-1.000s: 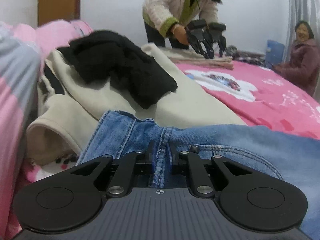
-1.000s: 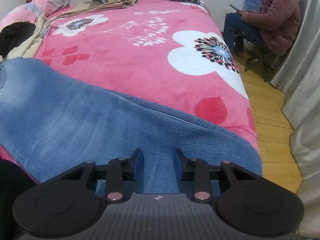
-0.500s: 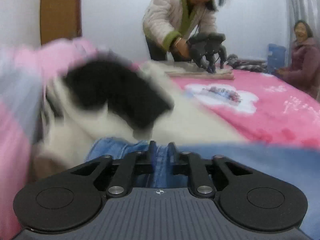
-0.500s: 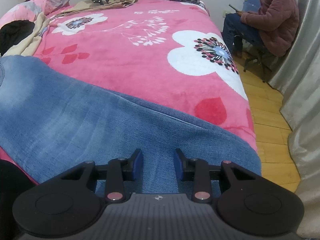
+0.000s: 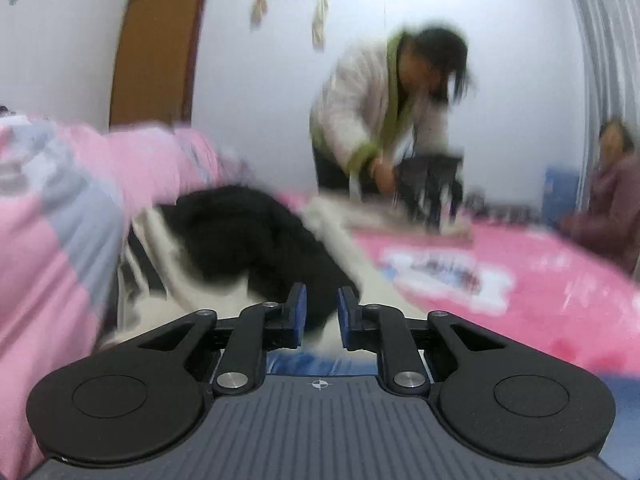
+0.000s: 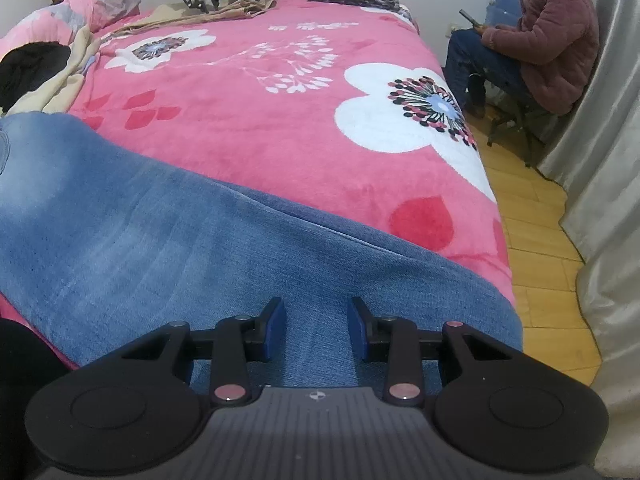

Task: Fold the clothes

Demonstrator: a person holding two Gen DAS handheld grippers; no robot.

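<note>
Ahead of the left tongs [image 5: 322, 312], motion blur is smearing the black garment [image 5: 256, 240], the cream garment [image 5: 176, 268] under it and the bending person [image 5: 384, 120], so no detail is showing. The tongs' body is hiding all but a blurred strip of the jeans [image 5: 320, 362]. Left of the right tongs [image 6: 316, 330], the jeans [image 6: 160, 240] are running off the picture's edge.

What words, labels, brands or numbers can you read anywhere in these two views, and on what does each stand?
None can be read.
Black gripper body: only a small crosshair mark, no letters.
Pink flowered blanket: patterns only.
Wall hangings: too blurred to tell.
</note>
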